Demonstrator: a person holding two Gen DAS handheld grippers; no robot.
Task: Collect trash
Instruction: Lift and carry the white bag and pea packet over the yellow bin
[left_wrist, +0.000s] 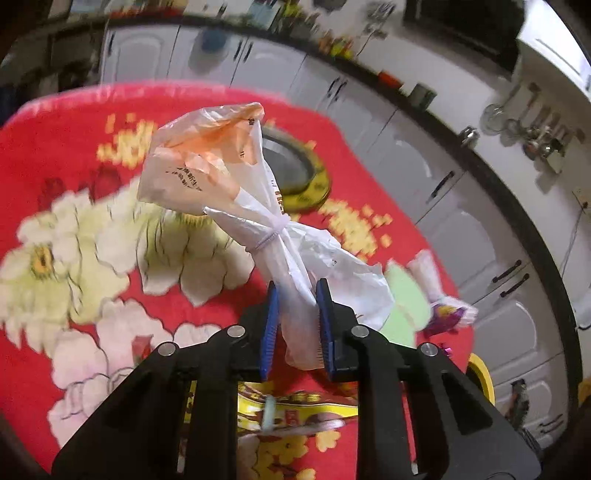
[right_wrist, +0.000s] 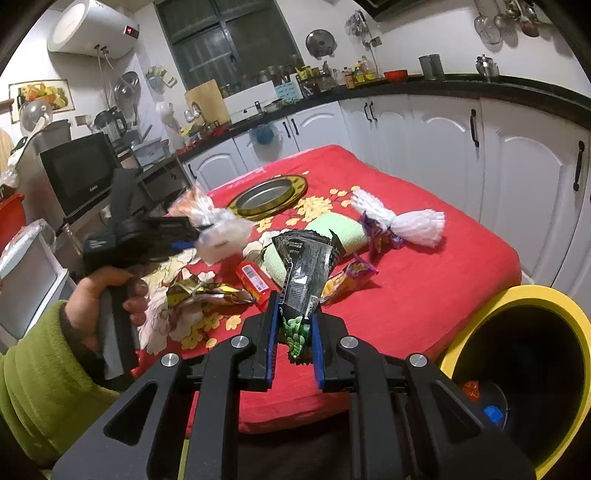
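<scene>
My left gripper (left_wrist: 297, 295) is shut on the twisted neck of a white and orange plastic bag (left_wrist: 207, 158) tied with a band, held above the red flowered tablecloth (left_wrist: 55, 147). In the right wrist view the same left gripper (right_wrist: 190, 242) holds the bag (right_wrist: 221, 229) in the air, gripped by a hand (right_wrist: 107, 295) in a green sleeve. My right gripper (right_wrist: 295, 314) is shut on the lower end of a black and green snack wrapper (right_wrist: 306, 266), which stands up from the jaws. A yellow trash bin (right_wrist: 480, 306) stands open at the table's right corner, with scraps at its bottom.
More litter lies on the cloth: a gold wrapper (right_wrist: 199, 291), a red packet (right_wrist: 253, 280), an orange wrapper (right_wrist: 347, 277), a white plastic bundle (right_wrist: 406, 221) and a green cloth (right_wrist: 340, 229). A metal plate (right_wrist: 269, 195) sits at the far end. White cabinets (right_wrist: 424, 140) line the walls.
</scene>
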